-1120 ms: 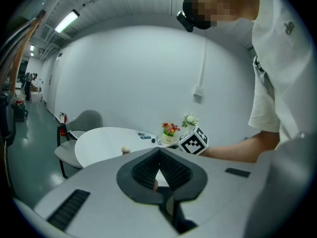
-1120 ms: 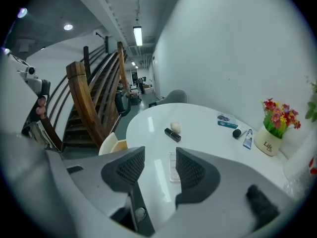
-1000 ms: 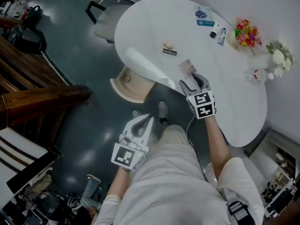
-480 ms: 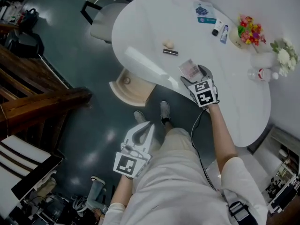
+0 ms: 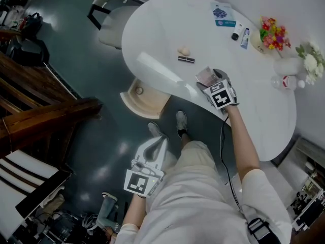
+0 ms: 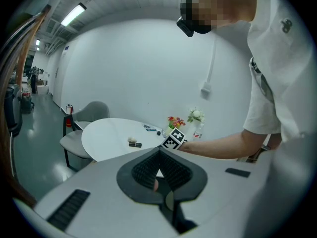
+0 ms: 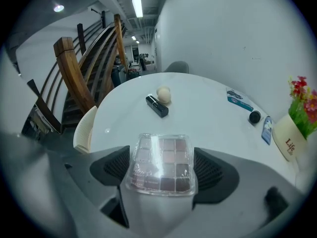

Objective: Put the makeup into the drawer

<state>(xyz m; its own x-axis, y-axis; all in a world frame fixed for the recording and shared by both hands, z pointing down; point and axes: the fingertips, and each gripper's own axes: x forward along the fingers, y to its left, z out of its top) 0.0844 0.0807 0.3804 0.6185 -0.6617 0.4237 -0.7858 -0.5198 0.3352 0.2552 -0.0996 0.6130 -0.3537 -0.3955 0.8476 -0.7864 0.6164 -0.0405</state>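
Observation:
A clear eyeshadow palette (image 5: 204,75) (image 7: 161,162) lies on the white round table (image 5: 162,29) near its front edge. My right gripper (image 5: 209,79) (image 7: 161,157) points steeply down over it, jaws spread wide, one on each side of the palette and not pressing it. A black lipstick tube (image 5: 186,59) (image 7: 157,106) and a beige sponge (image 5: 184,50) (image 7: 163,94) lie farther in. A beige drawer (image 5: 139,93) (image 7: 84,128) stands open below the table edge. My left gripper (image 5: 161,140) (image 6: 159,152) hangs low over the floor, shut and empty.
At the table's far side are a blue packet (image 5: 222,13), two small tubes (image 5: 238,33), a flower vase (image 5: 271,34), white flowers (image 5: 307,60) and a bottle (image 5: 287,81). A grey chair (image 5: 119,17) stands behind; a wooden stair rail (image 5: 45,105) is left.
My right gripper has come down and forward over the palette, and its jaws have spread round it. The left gripper has hardly moved.

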